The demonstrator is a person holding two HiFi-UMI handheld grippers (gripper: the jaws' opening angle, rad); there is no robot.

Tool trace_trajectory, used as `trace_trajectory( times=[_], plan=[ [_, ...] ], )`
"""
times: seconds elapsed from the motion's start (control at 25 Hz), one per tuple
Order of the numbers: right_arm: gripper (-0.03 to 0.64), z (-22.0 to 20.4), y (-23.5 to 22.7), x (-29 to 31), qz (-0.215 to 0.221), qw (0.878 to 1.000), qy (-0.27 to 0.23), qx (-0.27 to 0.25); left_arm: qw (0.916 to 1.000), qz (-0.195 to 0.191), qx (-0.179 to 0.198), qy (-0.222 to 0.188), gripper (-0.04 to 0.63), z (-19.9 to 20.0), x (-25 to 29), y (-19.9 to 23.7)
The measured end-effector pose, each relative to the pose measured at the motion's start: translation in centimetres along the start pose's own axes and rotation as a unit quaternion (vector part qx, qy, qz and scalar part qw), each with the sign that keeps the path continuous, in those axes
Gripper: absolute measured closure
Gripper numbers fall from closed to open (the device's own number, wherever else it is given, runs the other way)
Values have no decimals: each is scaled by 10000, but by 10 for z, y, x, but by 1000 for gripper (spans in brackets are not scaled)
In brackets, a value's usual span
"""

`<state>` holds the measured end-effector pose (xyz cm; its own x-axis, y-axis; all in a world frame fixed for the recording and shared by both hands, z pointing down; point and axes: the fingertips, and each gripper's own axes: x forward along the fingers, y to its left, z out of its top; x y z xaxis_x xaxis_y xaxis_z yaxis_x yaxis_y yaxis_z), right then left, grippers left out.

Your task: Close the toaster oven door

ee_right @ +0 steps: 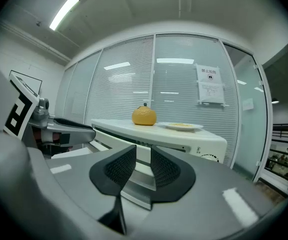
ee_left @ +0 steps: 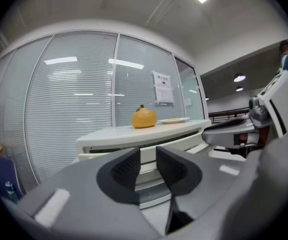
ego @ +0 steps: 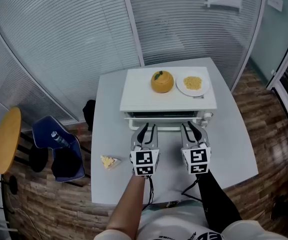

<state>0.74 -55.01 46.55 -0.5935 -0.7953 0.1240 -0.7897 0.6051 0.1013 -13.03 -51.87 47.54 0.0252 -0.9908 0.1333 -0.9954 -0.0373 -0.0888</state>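
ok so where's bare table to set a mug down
Bare table left of the toaster oven, behind the food wedge, and the wider stretch on its right, down to the front corner. The oven top's left end is free too. Crowded: before the door, left gripper and right gripper; orange and plate on top.
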Motion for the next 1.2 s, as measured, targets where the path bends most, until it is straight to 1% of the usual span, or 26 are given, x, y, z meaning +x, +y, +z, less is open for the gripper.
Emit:
trace_trajectory(
  times=[0.16,0.28,0.48,0.6,0.68,0.88,1.12,1.2],
  plan=[
    [526,10,-11,14,-62,9999,-15,-134,10000,37,-14,15,437,11,17,7],
    [526,9,-16,17,-39,9999,-2,-119,10000,33,-14,19,436,16,25,8],
    [526,6,-16,16,27,9999,11,-118,9999,54,-133,50,436,10,28,7],
    [526,6,-19,14,0,9999,30,-126,9998,83,-118,97,436,6,28,7],
    [526,7,-20,11,-17,9999,22,-124,9999,63,-115,106,436,6,26,6],
    [526,13,-17,1,-48,9998,-31,-183,9998,-66,-203,-18,436,16,17,1],
    [526,22,-4,-20,-130,9997,-56,-211,9996,-190,-107,-184,436,29,-6,-1],
    [526,26,3,-28,-154,9996,-71,-226,9995,-245,-32,-184,436,33,-16,-1]
  ],
)
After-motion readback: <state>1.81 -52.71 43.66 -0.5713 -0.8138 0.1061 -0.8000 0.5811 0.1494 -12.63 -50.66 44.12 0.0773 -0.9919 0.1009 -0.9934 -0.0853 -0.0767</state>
